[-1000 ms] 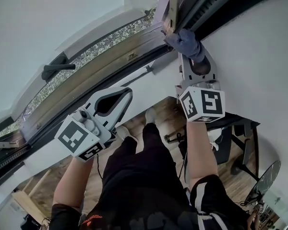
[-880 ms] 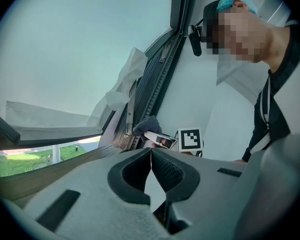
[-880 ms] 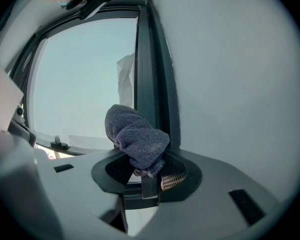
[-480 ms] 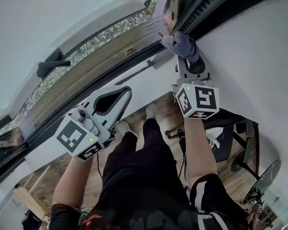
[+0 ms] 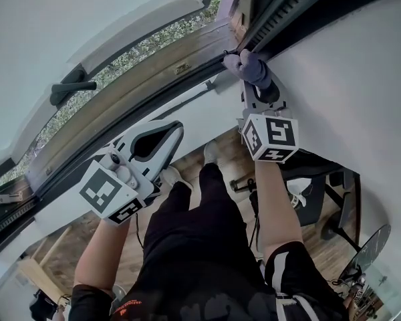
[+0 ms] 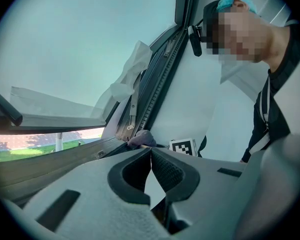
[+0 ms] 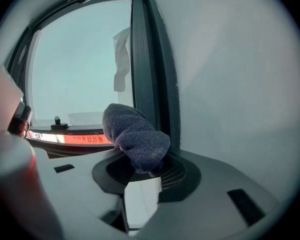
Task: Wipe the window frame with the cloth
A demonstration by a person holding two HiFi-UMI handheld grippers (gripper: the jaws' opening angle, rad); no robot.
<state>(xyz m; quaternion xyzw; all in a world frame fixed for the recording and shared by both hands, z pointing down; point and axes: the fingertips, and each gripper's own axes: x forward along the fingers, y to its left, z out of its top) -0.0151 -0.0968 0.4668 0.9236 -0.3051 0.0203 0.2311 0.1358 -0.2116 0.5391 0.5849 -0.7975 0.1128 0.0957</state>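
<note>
moved: right gripper [image 5: 252,79] has slid slightly up-left along the window frame [image 5: 291,5] | window frame: dark channel beside white wall [image 5: 347,79] | left gripper [image 5: 179,128]: jaws together, empty, below the sill | right jaws: clamped on grey-blue cloth [image 5: 248,65] | cloth: bunched, pressed against the frame's corner

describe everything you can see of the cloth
The cloth is a dark blue-grey fabric with a knitted look, bunched into a rounded wad. The right gripper is shut on its lower part, so most of the wad sticks out beyond the jaws. In the head view its far end presses into the corner of the dark window frame. Nothing else appears to touch it.
</note>
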